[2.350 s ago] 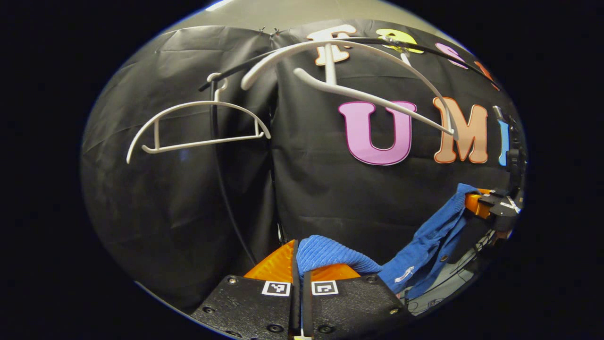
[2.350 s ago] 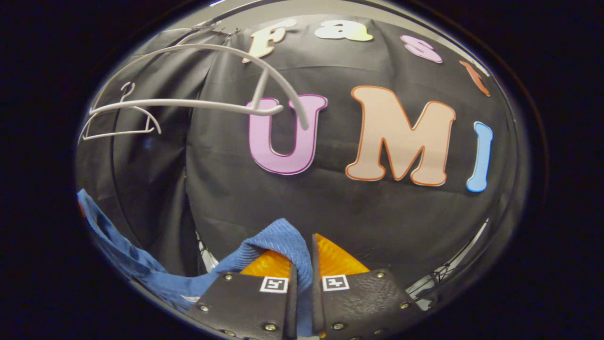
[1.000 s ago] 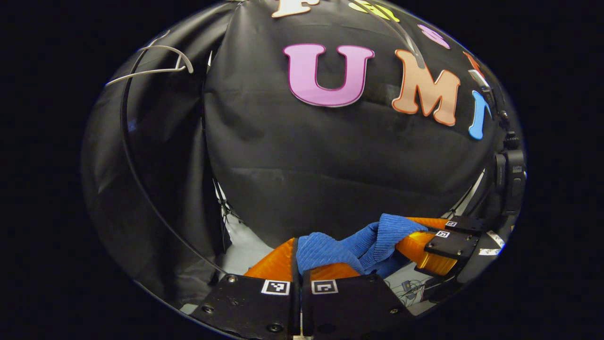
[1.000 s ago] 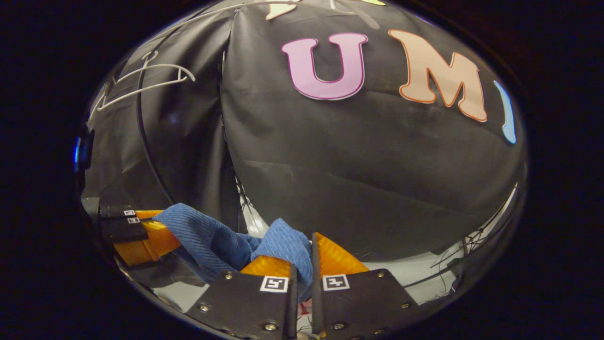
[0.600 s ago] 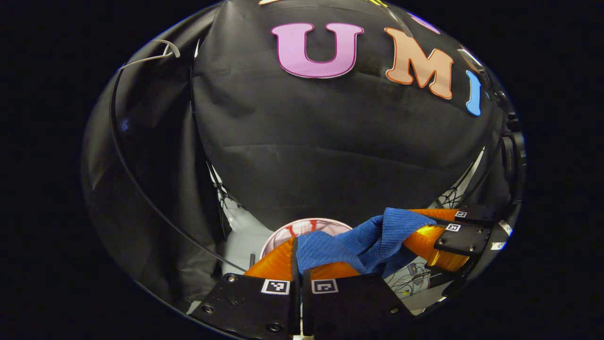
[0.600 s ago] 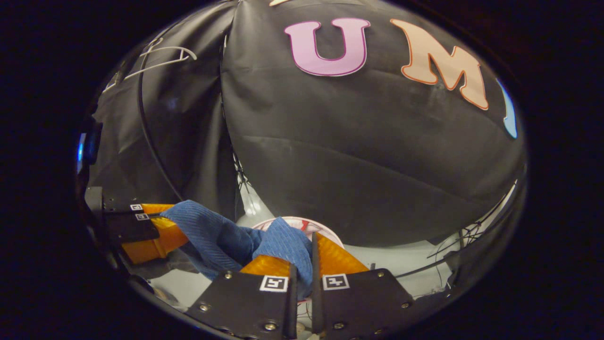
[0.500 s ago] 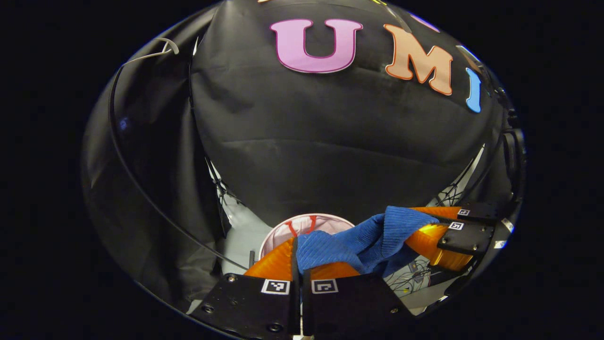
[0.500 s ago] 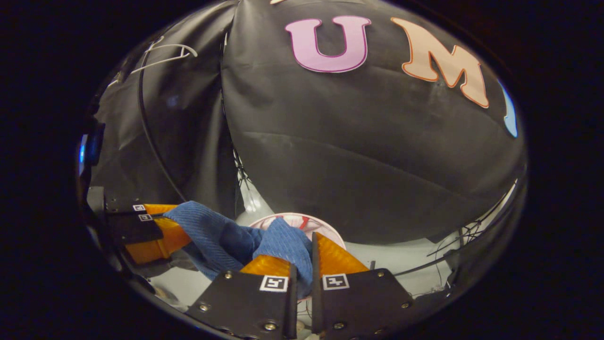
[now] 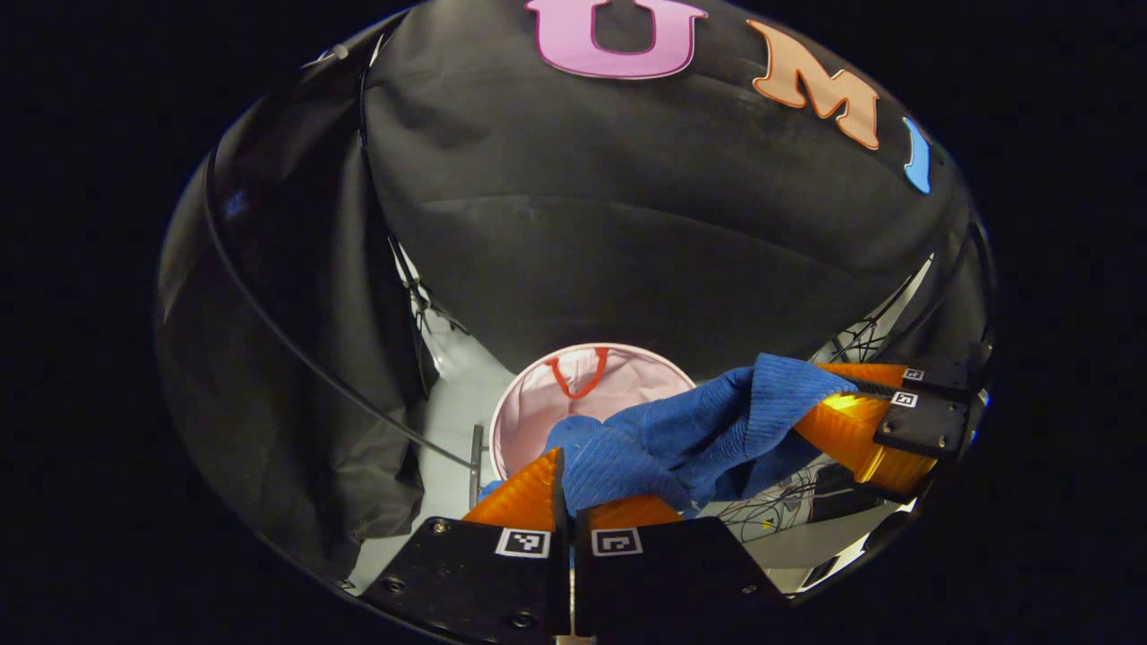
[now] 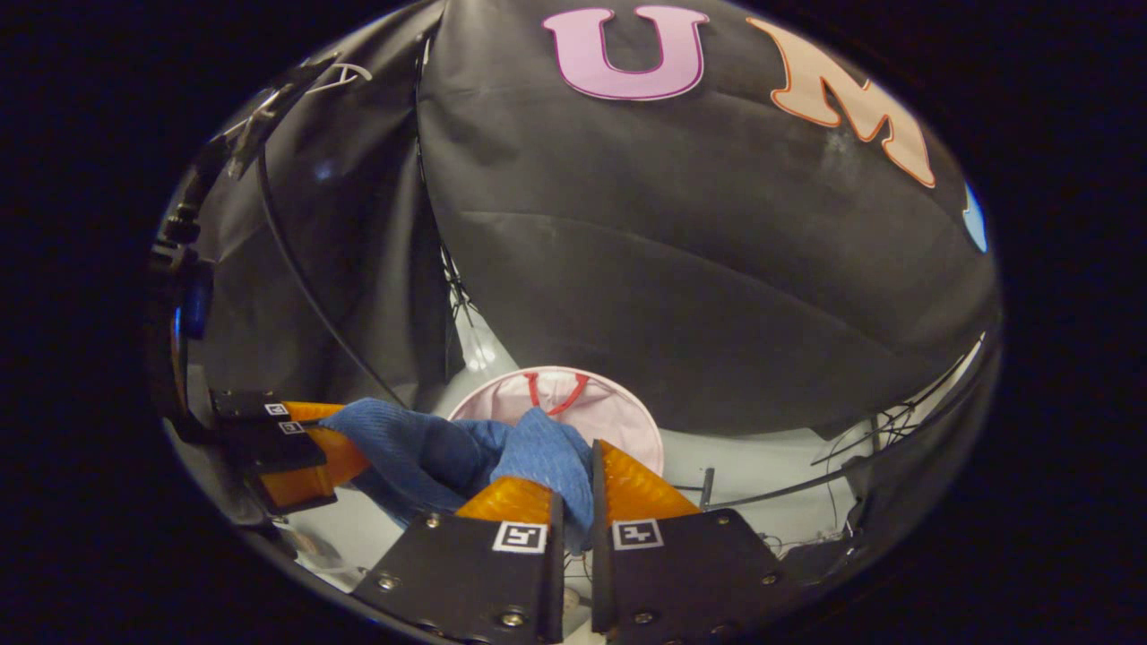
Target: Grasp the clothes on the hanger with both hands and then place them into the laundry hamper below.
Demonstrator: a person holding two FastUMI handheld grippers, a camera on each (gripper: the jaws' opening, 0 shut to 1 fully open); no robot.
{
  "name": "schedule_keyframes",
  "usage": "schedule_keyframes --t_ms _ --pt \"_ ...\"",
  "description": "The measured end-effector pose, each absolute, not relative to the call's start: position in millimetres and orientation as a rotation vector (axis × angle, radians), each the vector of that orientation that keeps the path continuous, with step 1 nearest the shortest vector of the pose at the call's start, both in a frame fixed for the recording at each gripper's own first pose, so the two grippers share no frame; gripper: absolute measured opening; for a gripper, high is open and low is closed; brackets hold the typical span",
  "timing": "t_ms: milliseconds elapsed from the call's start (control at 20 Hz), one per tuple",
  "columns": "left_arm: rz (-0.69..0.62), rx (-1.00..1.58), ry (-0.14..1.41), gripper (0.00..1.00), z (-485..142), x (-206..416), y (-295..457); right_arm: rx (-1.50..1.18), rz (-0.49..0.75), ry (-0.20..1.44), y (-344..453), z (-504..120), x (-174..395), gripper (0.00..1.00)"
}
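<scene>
A blue knitted garment point(image 9: 690, 434) hangs bunched between both grippers. My left gripper point(image 9: 569, 475) is shut on one end of it at the bottom of the left gripper view. The right gripper point(image 9: 811, 399) pinches the other end at the right of that view. In the right gripper view my right gripper point(image 10: 573, 475) is shut on the garment point(image 10: 421, 457), and the left gripper point(image 10: 345, 439) grips it at the left. The round pale pink hamper point(image 9: 529, 408) with a red handle stands open on the floor below and just beyond the garment, its near part hidden; the hamper point(image 10: 627, 421) looks the same here.
A black cable point(image 9: 269, 331) curves down the cloth wall at the left. Loose wires point(image 9: 780, 506) lie on the light floor point(image 9: 448, 412) to the right of the hamper. A thin upright post point(image 9: 472, 452) stands beside the hamper. A white hanger point(image 10: 336, 76) hangs high at the left.
Both grippers have come down and drawn closer together, still holding the garment. The hangers have slid up out of the left view, and the hamper has appeared and grown below.
</scene>
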State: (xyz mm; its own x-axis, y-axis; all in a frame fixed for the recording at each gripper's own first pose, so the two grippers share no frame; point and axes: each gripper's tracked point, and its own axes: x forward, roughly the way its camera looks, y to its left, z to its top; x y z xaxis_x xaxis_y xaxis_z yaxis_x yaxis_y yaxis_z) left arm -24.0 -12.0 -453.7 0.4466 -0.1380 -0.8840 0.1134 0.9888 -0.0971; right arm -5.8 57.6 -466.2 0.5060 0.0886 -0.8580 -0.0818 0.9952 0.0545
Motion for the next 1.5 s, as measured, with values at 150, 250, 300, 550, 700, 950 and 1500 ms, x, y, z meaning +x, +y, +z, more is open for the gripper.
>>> schedule_keyframes --t_ms 150,250,300,550,700,950,1500 --pt "-0.142 -0.052 1.169 0.05 -471.0 -38.7 -9.2 0.017 0.107 1.037 59.7 -464.0 -4.1 0.13" --pt "-0.138 -0.059 1.199 0.08 -477.7 -47.3 -9.4 0.011 0.113 1.034 60.5 -462.4 0.5 0.13" --pt "-0.137 -0.057 1.204 0.11 -478.0 -47.1 -10.4 0.01 0.114 1.031 60.4 -460.6 -0.1 0.13" --pt "-0.145 -0.058 1.177 0.29 -468.8 -39.4 -14.4 0.011 0.113 1.032 58.3 -459.9 -3.6 0.13" --pt "-0.151 -0.052 1.162 0.29 -462.9 -36.4 -19.2 0.015 0.109 1.03 57.1 -457.7 -5.3 0.13" --pt "-0.166 -0.044 1.117 0.29 -448.1 -32.6 -25.2 0.025 0.095 1.007 52.3 -447.1 -4.7 0.13" --pt "-0.218 -0.089 0.735 0.29 -318.1 32.3 -57.3 0.025 -0.002 0.714 11.6 -328.1 43.1 0.13"
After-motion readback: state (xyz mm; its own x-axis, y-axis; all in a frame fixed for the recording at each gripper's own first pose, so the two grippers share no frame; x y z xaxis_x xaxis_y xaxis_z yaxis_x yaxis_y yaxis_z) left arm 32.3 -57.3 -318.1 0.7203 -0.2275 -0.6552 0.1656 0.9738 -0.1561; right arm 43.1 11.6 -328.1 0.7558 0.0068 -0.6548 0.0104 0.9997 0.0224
